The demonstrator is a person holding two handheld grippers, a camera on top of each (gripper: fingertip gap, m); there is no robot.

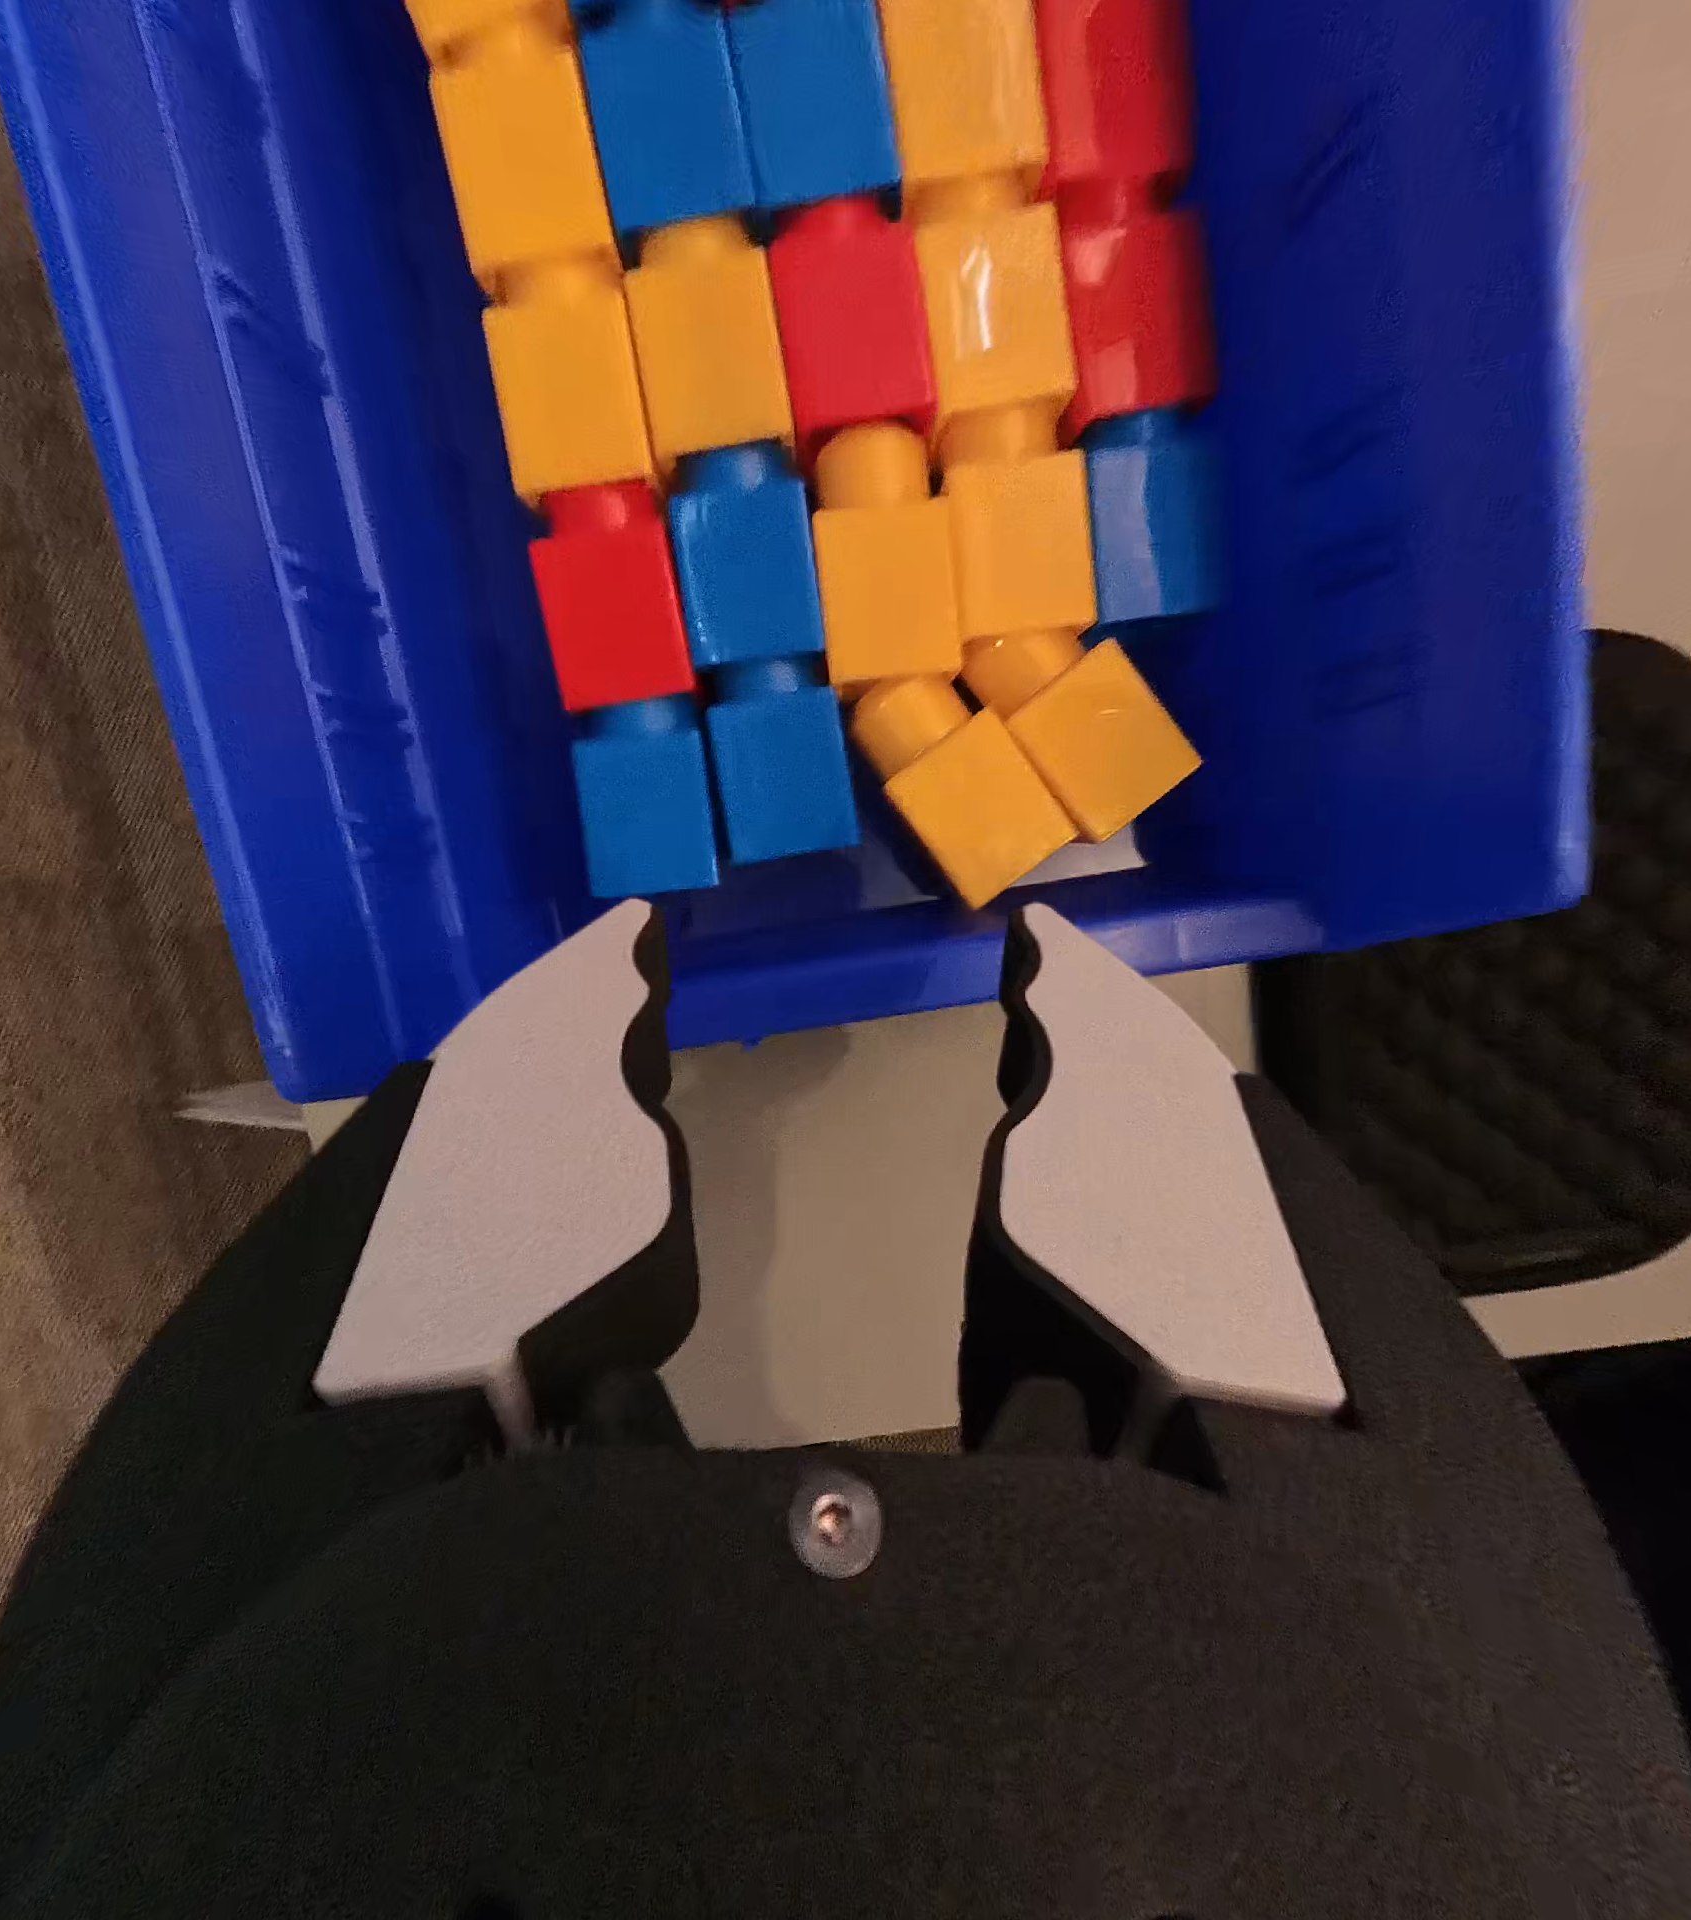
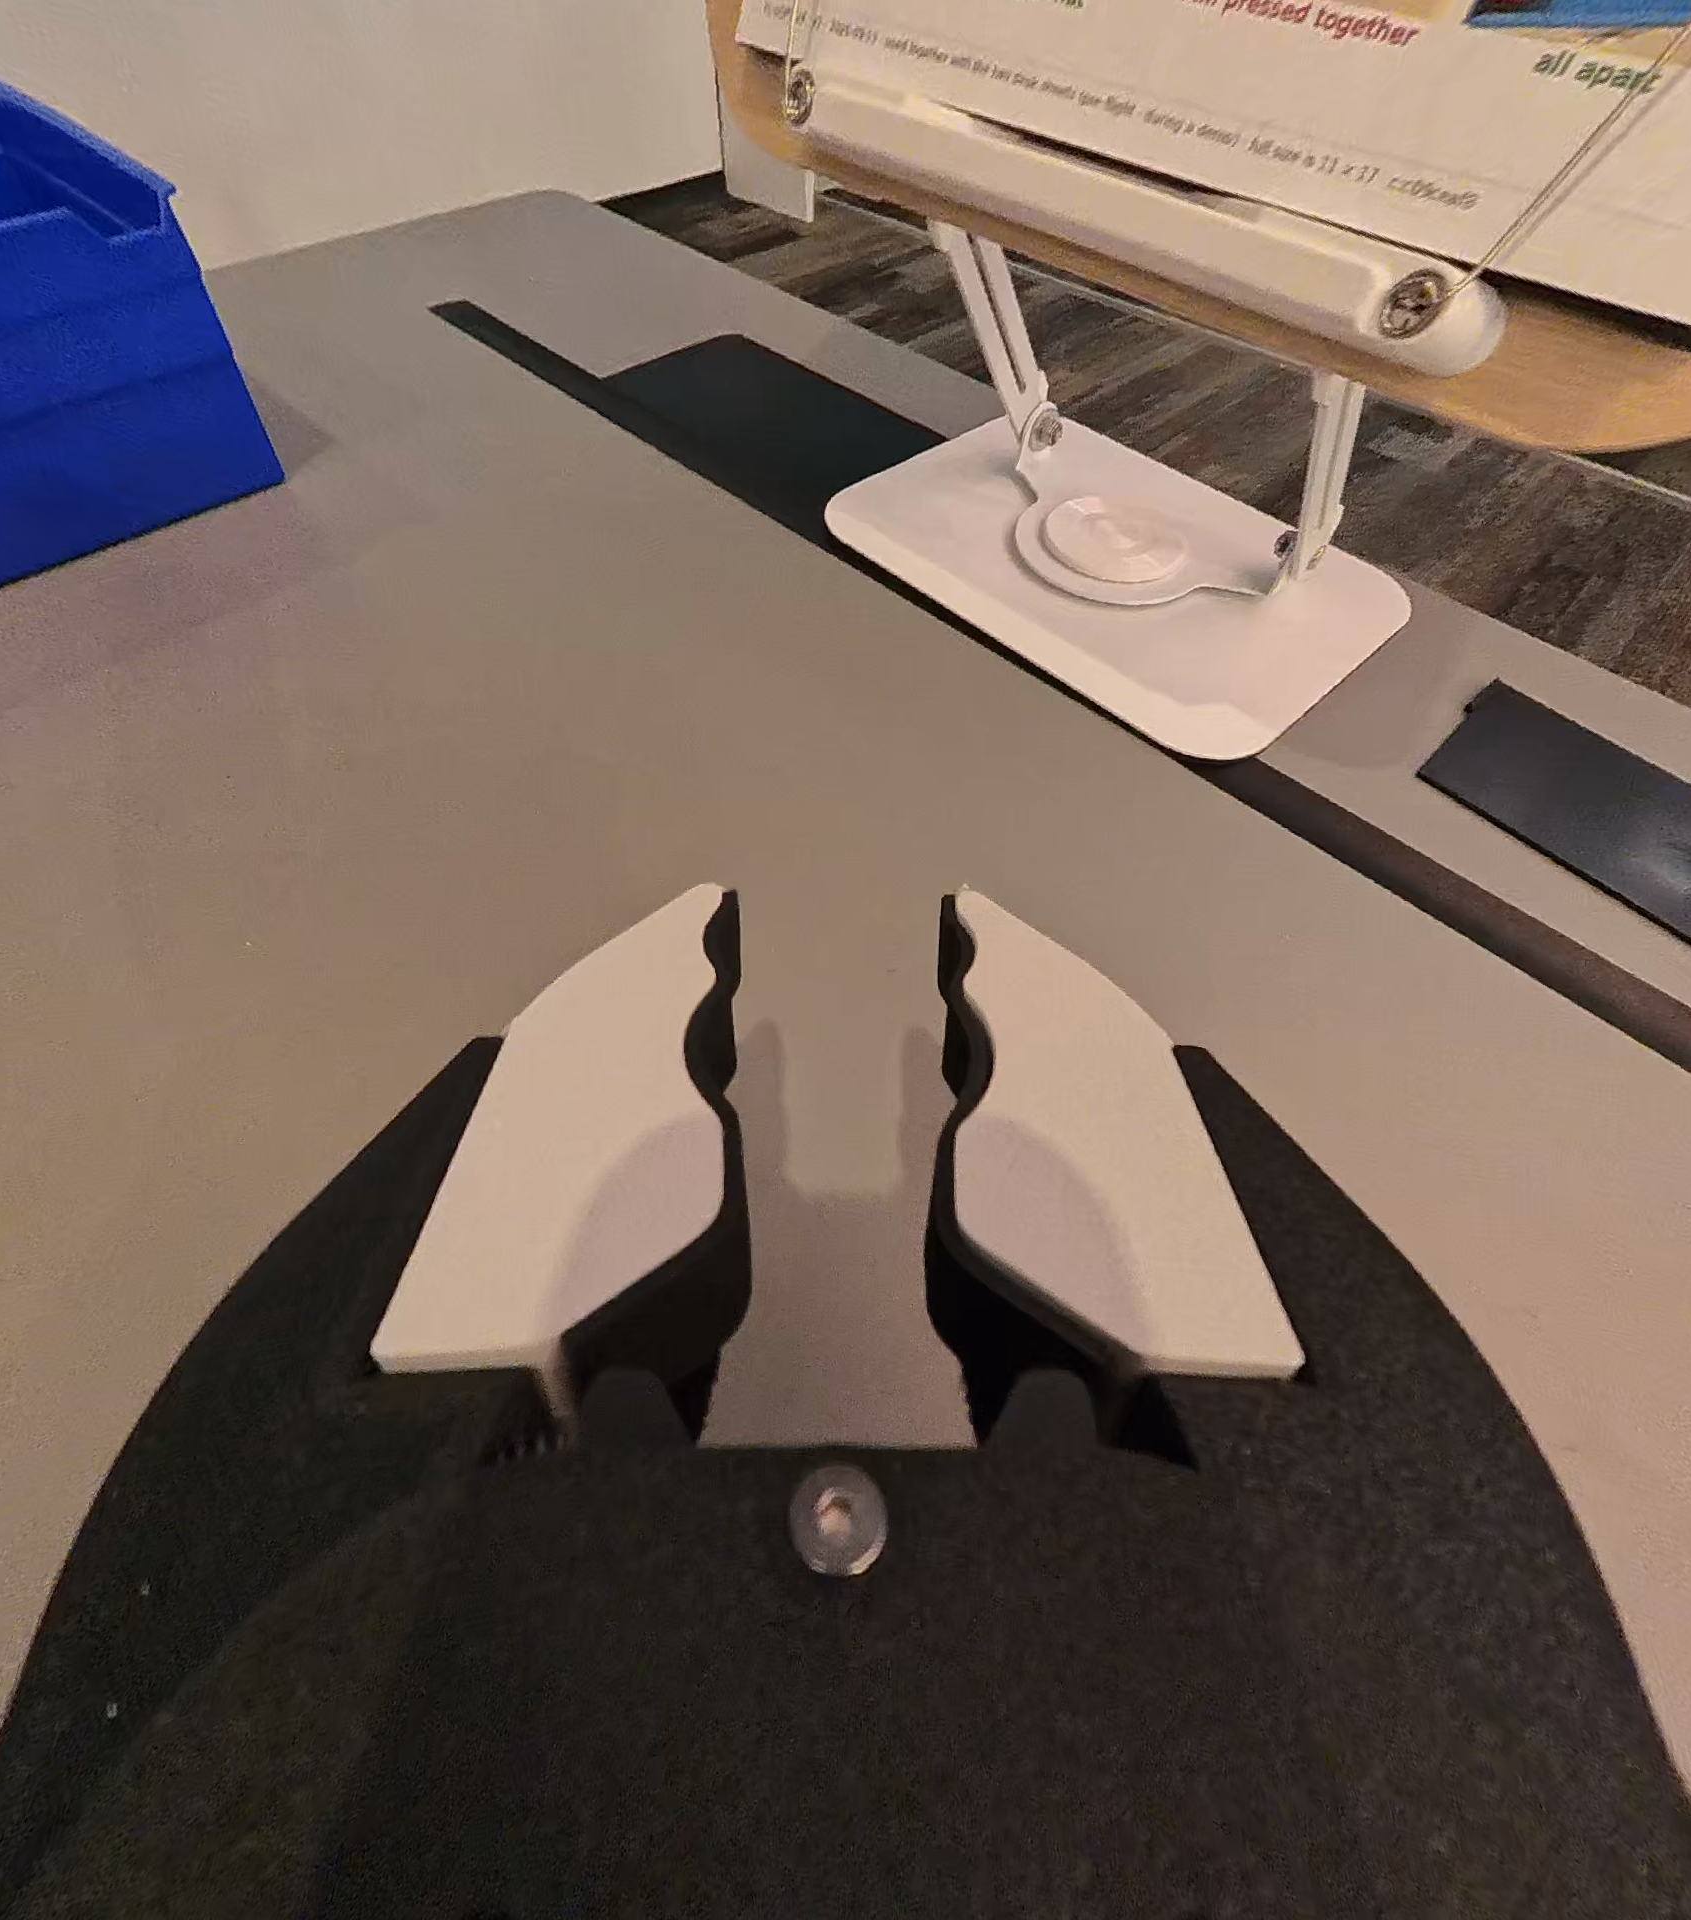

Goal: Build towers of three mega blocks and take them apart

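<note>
From the left wrist view, the left gripper [image 1: 830, 914] hangs just above the near wall of a blue bin [image 1: 1392, 520]. Its two grey fingers [image 1: 550, 1122] are spread wide with nothing between them, their tips over the bin's near rim. The picture is a little smeared, so fine edges are soft. Inside the bin lie the blocks [image 1: 820, 436], packed side by side in rows on the bin floor, studs pointing away from the camera: yellow, blue and red ones mixed. Nearest the gripper, two blue blocks [image 1: 711, 779] lie straight, touching each other, and just right of them two yellow blocks [image 1: 1038, 774] are skewed at an angle, pressed together, one corner close to the near wall. A red block [image 1: 612, 603] sits in the row behind the blue pair. The bin rests on a pale table [image 1: 820, 1226]. To the right, beyond the table edge, there is a black chair seat [image 1: 1506, 987] with a dimpled weave; to the left, a brownish carpet [image 1: 41, 727].

From the right wrist view, the right gripper [image 2: 841, 904] is held low over the bare grey table [image 2: 405, 810], its fingers [image 2: 602, 1143] apart and holding nothing. The bin [image 2: 41, 416] stands well off to the left, at the far side of the table; its contents are not visible from here. Ahead and right, a white stand [image 2: 1132, 613] sits on its flat base near the table's edge, carrying a wooden board [image 2: 1599, 384] with a printed sheet [image 2: 1443, 156] clipped on it. Two dark flat panels [image 2: 1630, 842] are set into the table along that edge. Past the table lies a dark wood-patterned floor [image 2: 1236, 395].
</note>
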